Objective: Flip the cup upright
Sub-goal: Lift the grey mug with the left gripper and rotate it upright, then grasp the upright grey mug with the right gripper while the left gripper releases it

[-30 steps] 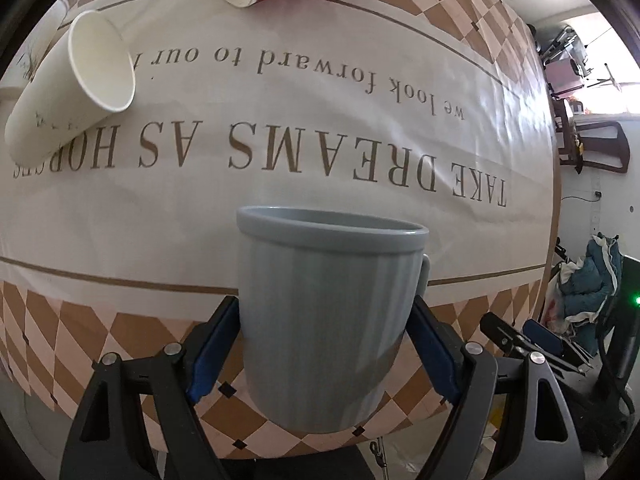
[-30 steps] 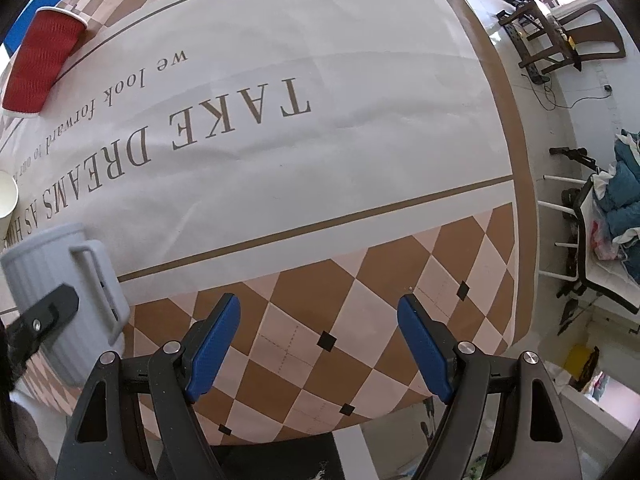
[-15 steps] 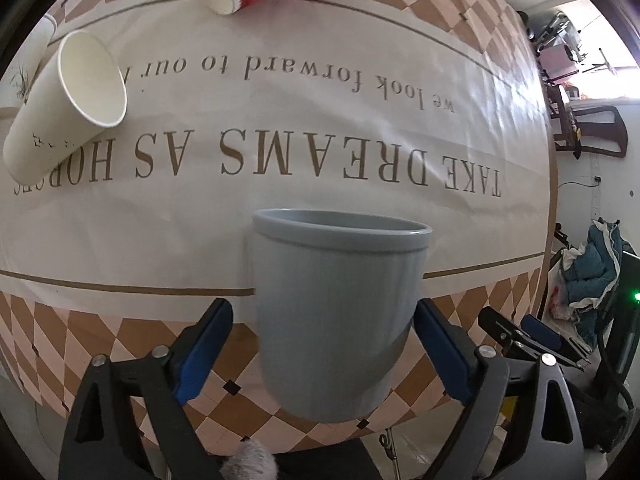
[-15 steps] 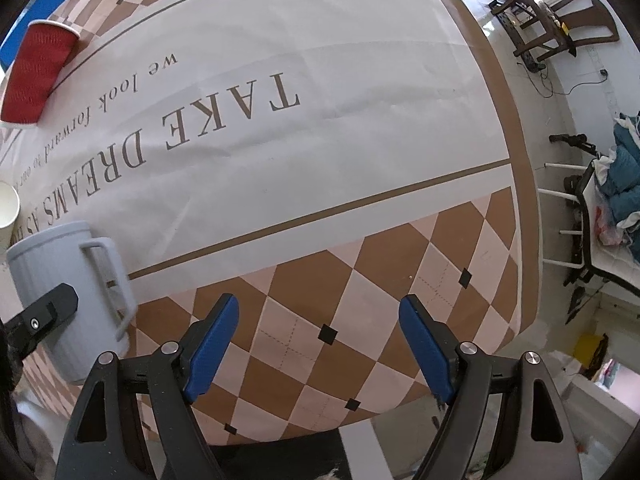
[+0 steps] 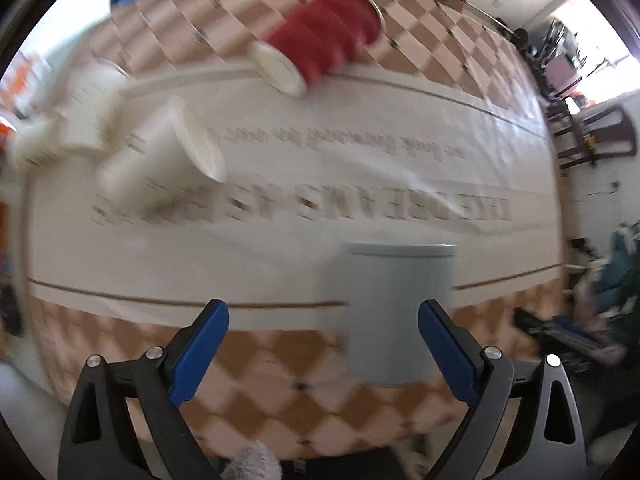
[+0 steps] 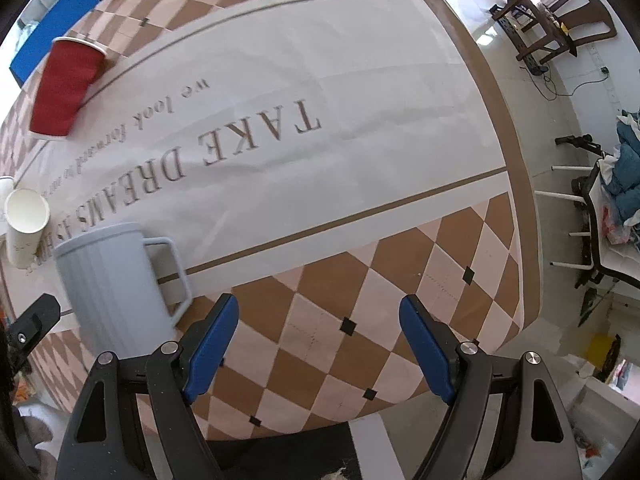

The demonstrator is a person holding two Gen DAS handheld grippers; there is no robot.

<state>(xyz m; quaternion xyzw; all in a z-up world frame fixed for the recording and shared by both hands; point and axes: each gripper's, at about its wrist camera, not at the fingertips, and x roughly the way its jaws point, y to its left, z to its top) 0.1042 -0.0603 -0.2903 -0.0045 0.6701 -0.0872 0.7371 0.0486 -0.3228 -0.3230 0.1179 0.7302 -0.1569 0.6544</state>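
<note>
**Grey mug upright on the bench, both claws apart**

Your left claw [image 5: 322,354] has its blue pads spread wide and grips nothing. The grey mug [image 5: 394,312] stands upright on the bench [image 5: 360,176], rim up, toward the right side of that gap; the view is blurred, so you cannot tell whether the right pad touches its wall. The mug sits where the cream centre of the printed cloth meets the brown-and-pink checkered border.

From your right wrist view the same grey mug [image 6: 116,280] is sharp: upright, ribbed wall, its handle pointing toward your right claw [image 6: 318,350]. That claw is also spread apart and holds nothing, with only checkered cloth between its pads. It is to the right of the mug, near it but apart.

Farther out on the bench, a red cup [image 5: 320,50] lies on its side with its white mouth toward you. A white paper cup [image 5: 160,156] lies on its side to the left of it, mouth turned toward the middle of the cloth. More white shapes beyond it are too blurred to identify.
</note>
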